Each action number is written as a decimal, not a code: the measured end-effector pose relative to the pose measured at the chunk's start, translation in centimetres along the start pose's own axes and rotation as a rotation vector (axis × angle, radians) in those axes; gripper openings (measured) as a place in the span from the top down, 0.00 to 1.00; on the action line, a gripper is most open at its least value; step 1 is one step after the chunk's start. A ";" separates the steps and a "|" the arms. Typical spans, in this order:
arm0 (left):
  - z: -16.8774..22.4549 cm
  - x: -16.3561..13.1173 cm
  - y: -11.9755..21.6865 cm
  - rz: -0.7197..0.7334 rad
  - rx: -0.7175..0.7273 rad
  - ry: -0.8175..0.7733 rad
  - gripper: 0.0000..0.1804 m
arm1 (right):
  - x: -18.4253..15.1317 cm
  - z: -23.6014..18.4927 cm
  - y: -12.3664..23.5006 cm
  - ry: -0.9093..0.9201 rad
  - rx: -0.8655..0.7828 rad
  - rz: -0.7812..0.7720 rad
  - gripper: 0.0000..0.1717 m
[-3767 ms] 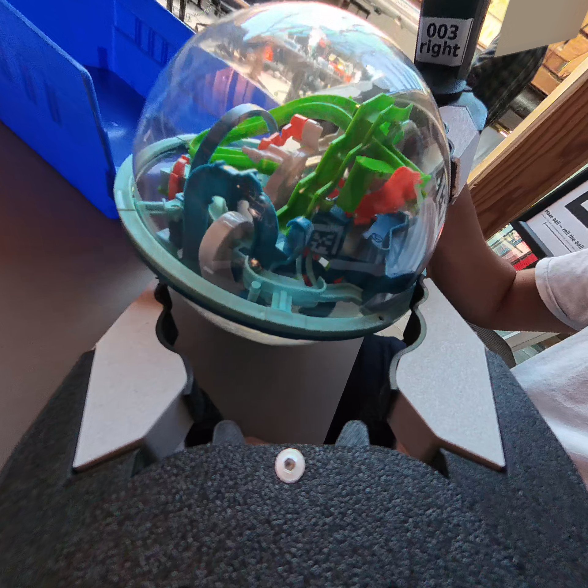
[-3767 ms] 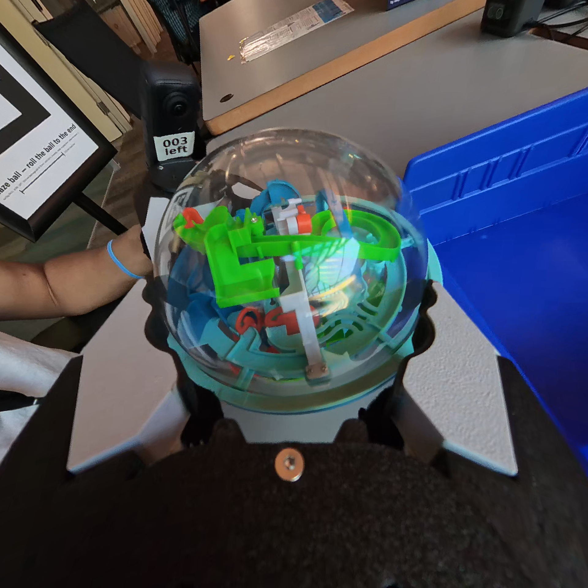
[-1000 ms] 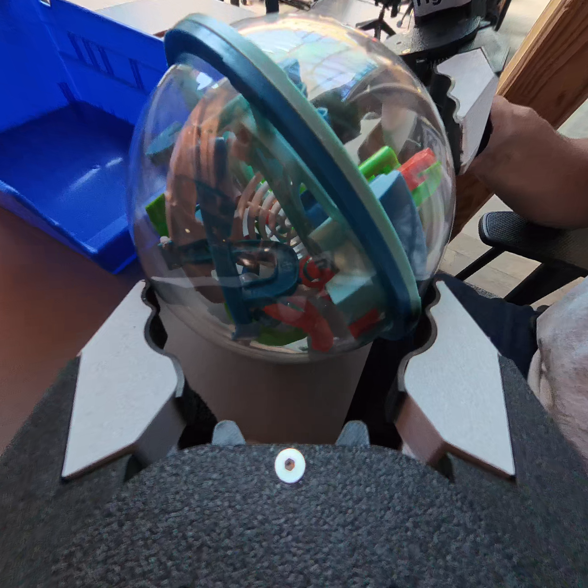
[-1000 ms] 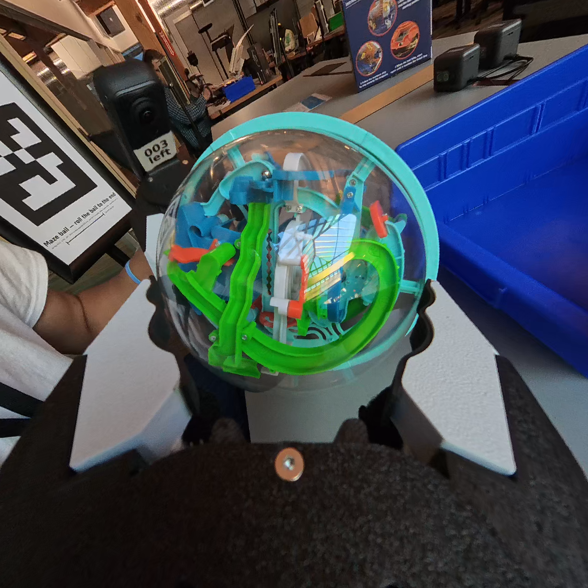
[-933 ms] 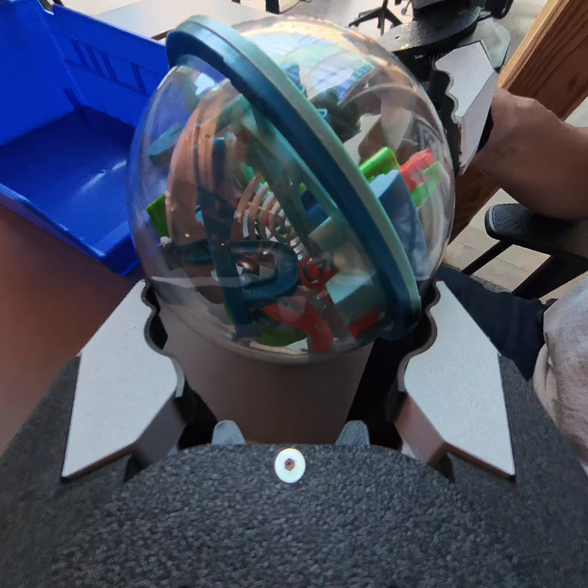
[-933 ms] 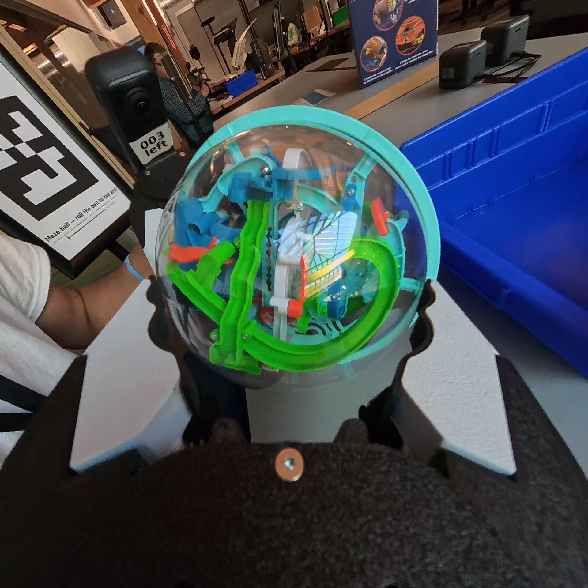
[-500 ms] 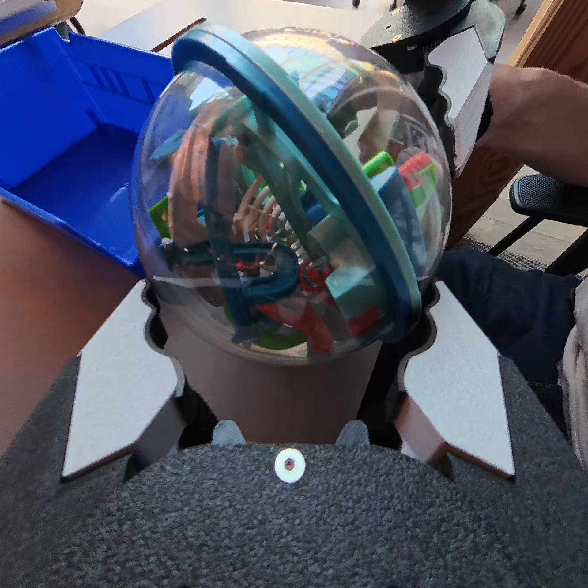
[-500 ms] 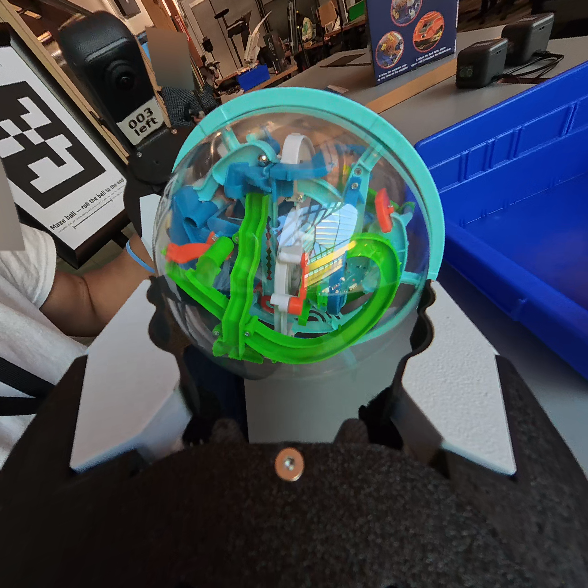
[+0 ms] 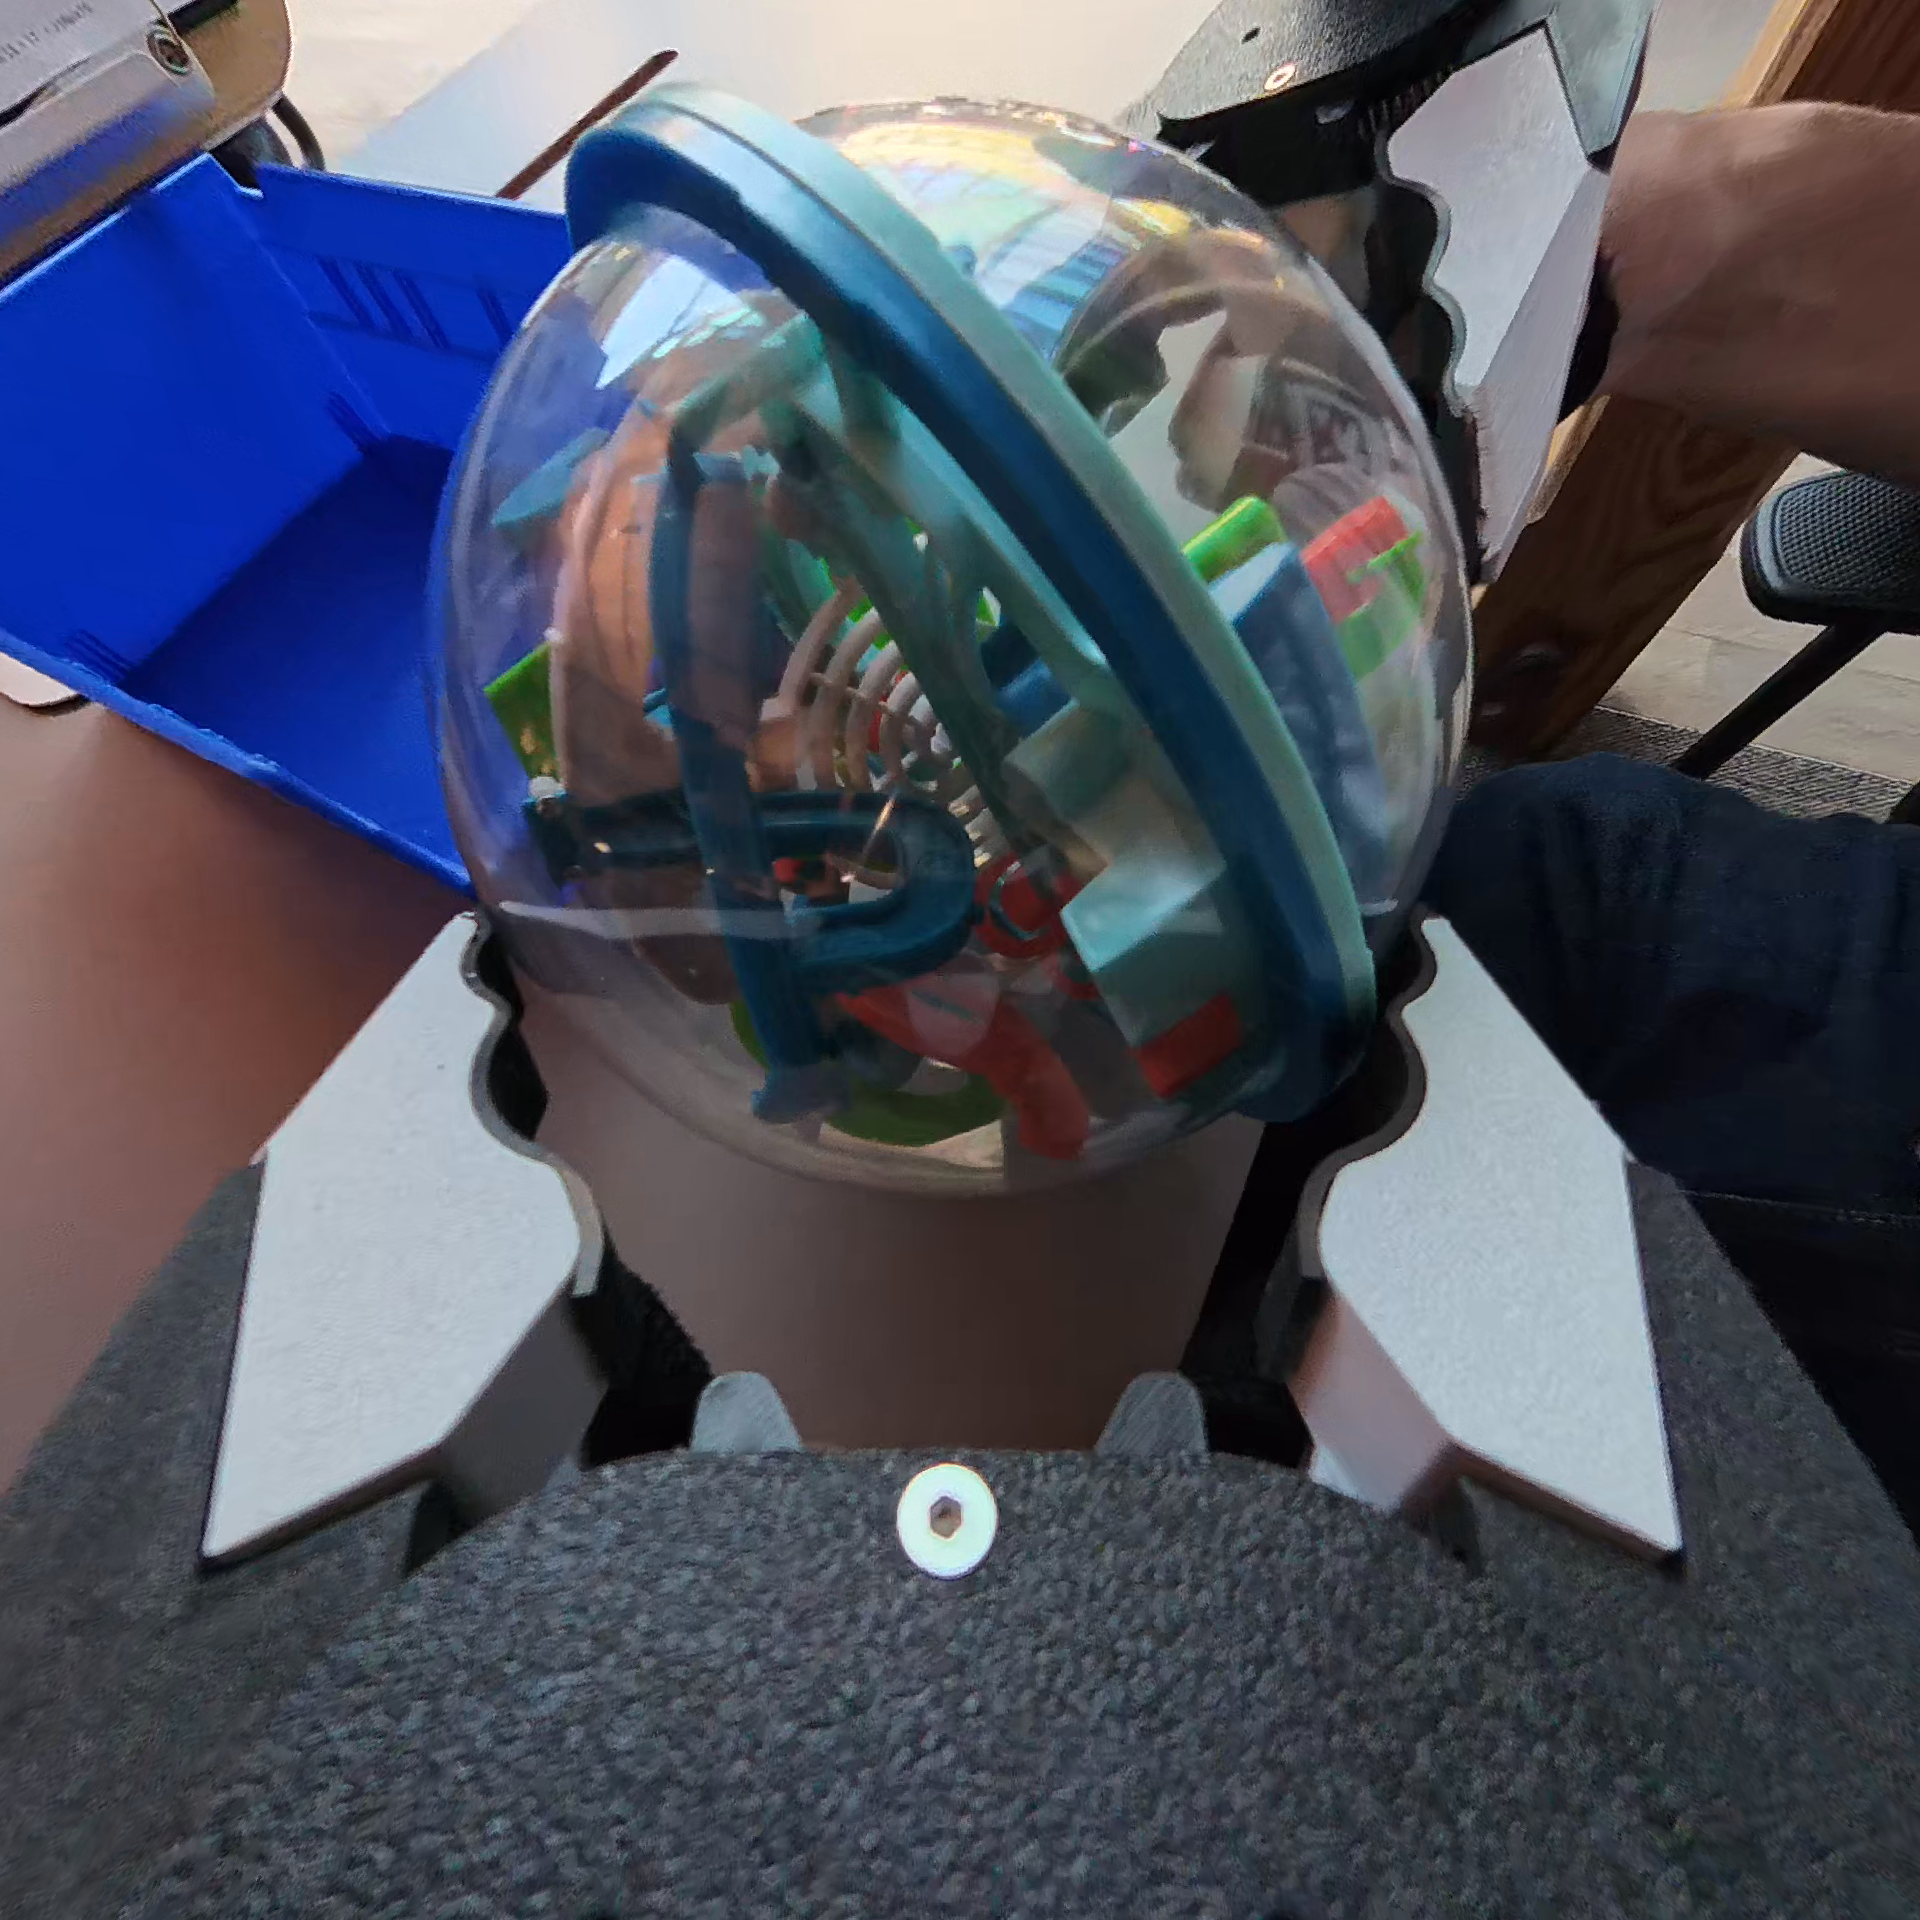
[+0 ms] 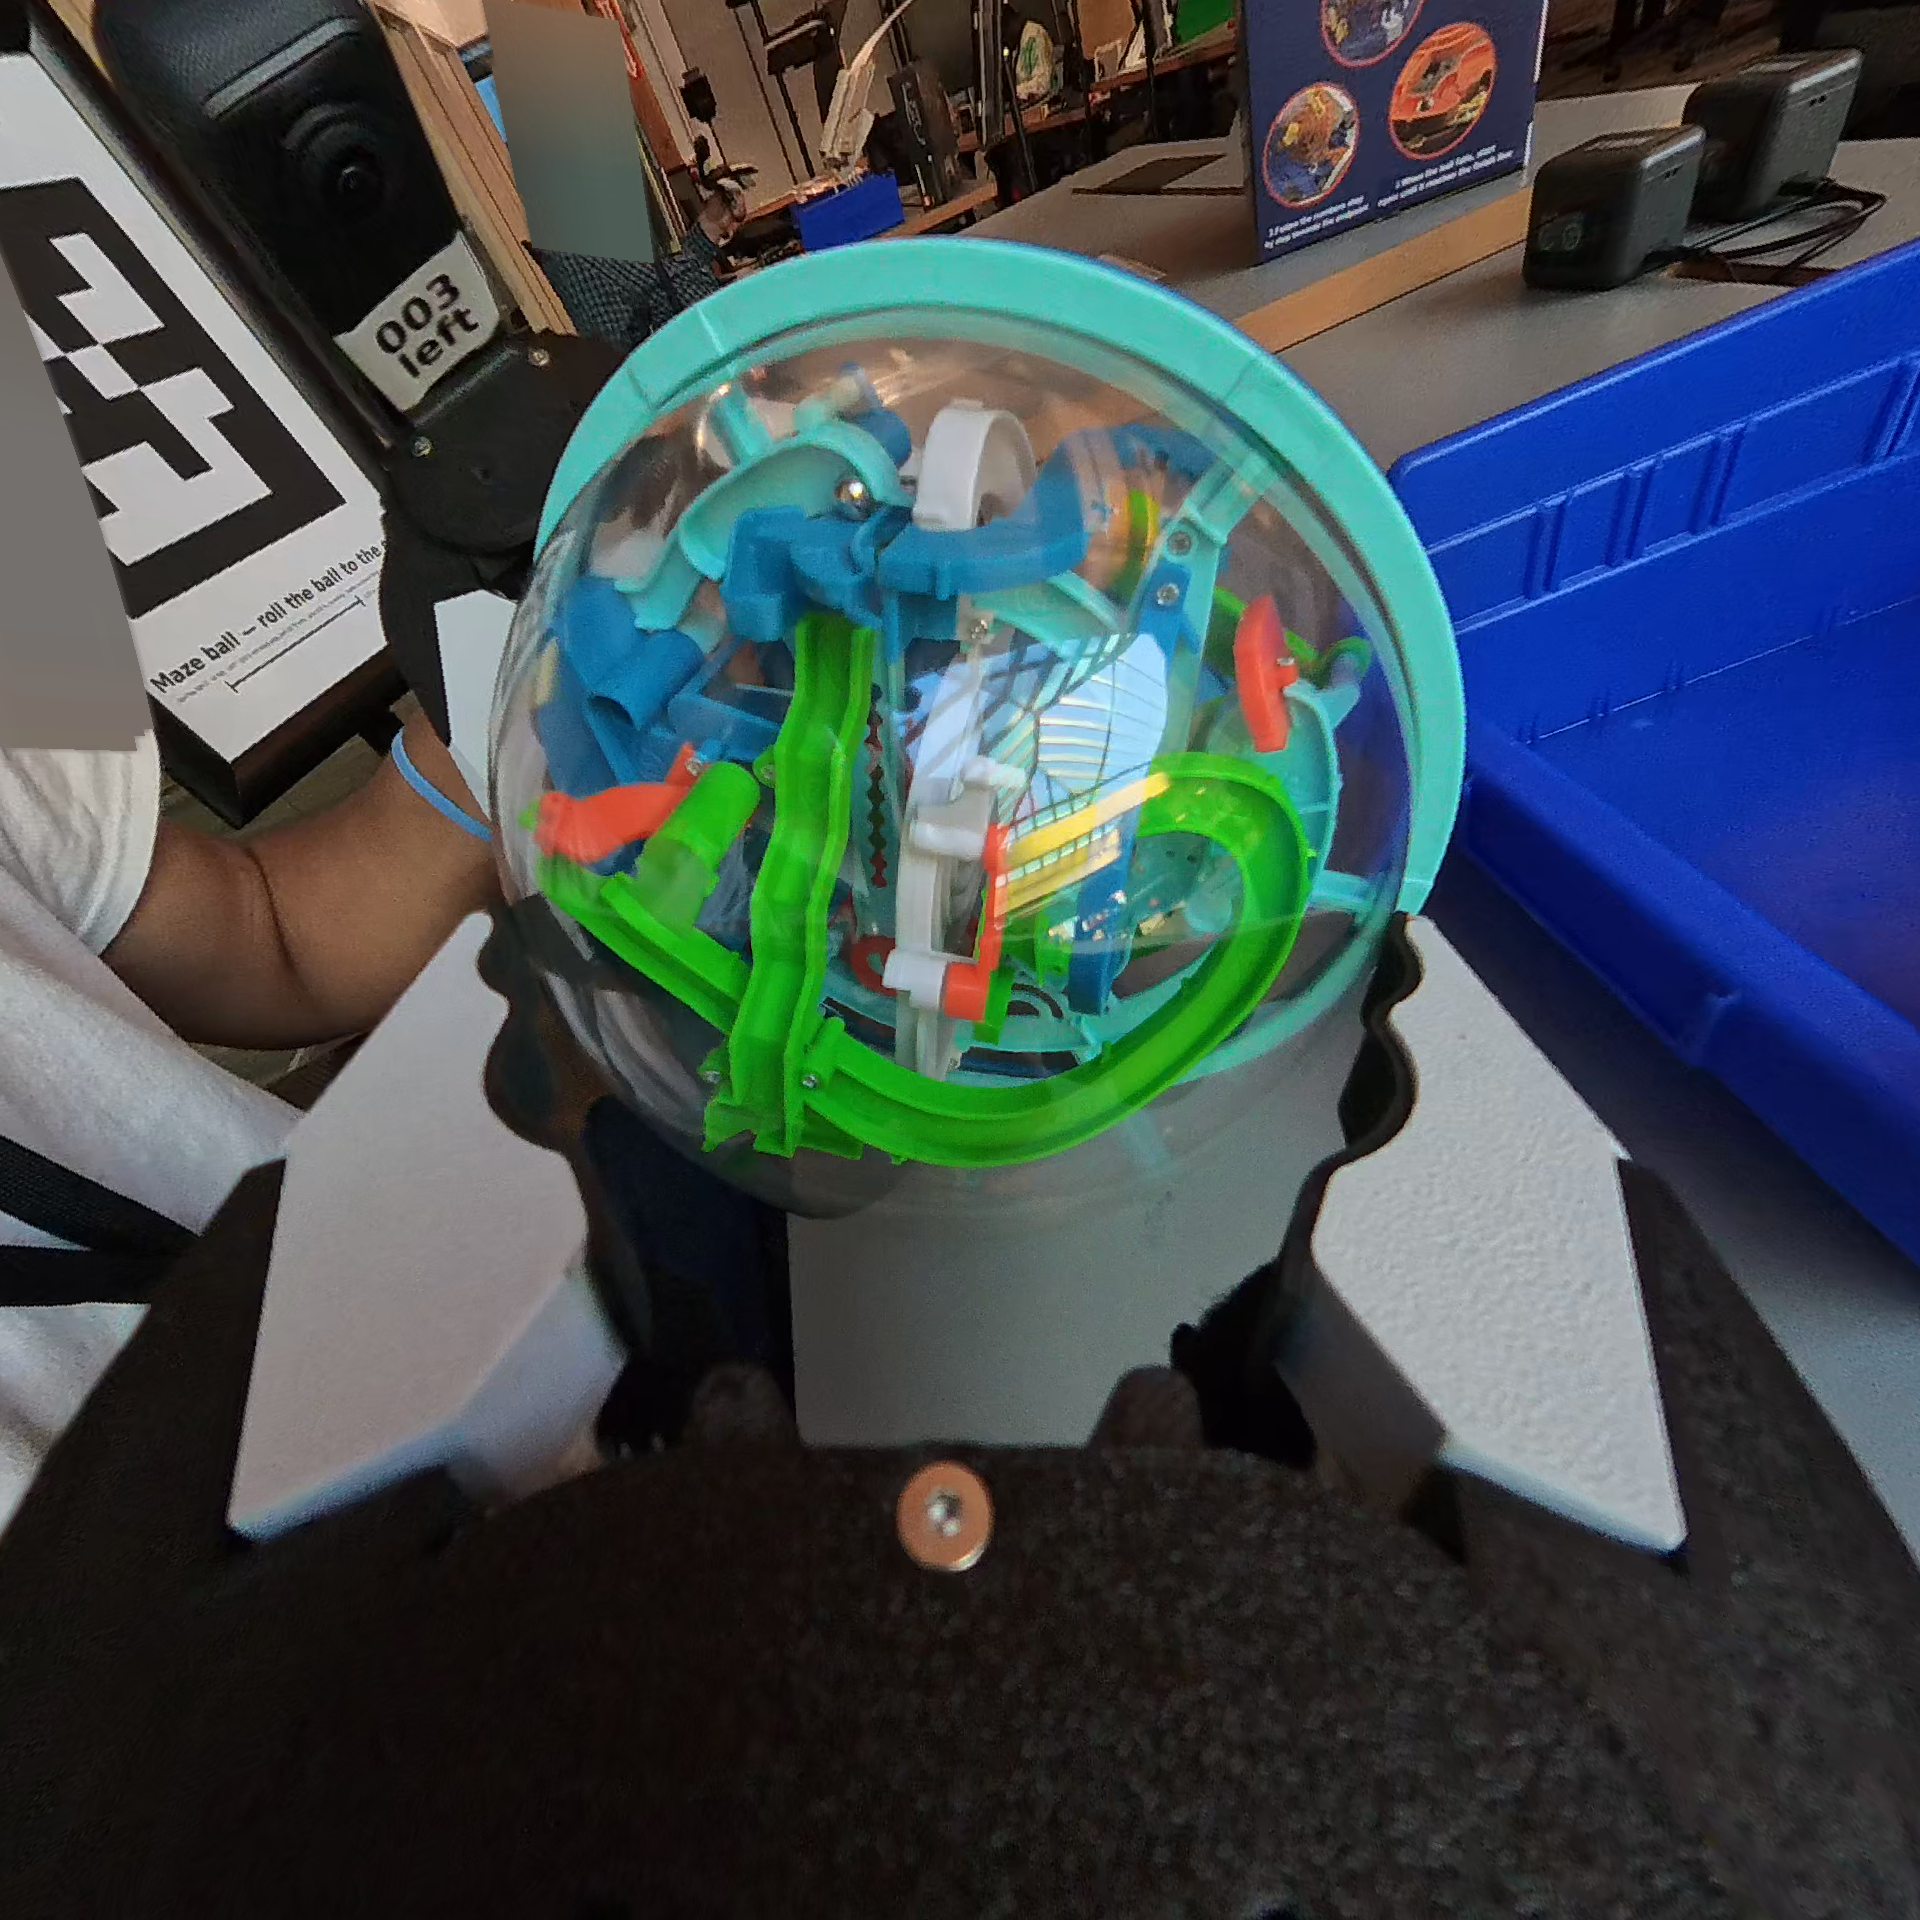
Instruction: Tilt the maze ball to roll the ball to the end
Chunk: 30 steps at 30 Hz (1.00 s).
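Two grippers share the maze ball (image 10: 966,727): our left gripper (image 9: 951,997) and right gripper (image 10: 951,997) each have jaws clamped on the clear shell, holding it above the worktop (image 10: 1039,1330) beside a blue bin (image 10: 1714,644). Small steel ball (image 10: 854,500) sits high on a teal track; we judge the run unfinished, with more tilting needed.
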<state>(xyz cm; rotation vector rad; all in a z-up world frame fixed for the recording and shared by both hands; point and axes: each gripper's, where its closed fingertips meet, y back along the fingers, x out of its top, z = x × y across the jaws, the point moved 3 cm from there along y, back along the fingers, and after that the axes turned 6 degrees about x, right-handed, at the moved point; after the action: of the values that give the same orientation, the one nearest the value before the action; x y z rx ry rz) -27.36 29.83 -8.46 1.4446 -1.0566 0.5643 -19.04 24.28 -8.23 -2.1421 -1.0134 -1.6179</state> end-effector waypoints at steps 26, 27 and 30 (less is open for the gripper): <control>0.2 0.0 0.2 -0.037 0.051 -0.093 0.14 | -0.5 -0.2 0.0 0.065 -0.002 -0.033 0.12; 0.1 0.0 0.2 -0.037 0.050 -0.091 0.14 | -0.4 -0.2 0.0 0.064 -0.002 -0.032 0.12; 0.1 0.0 0.2 -0.035 0.039 -0.075 0.14 | -0.3 -0.2 -0.1 0.053 -0.004 -0.030 0.12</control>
<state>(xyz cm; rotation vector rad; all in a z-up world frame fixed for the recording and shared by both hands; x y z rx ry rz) -27.54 29.79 -8.36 1.5259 -1.0819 0.5116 -19.25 24.12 -8.52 -2.0846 -1.0317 -1.6827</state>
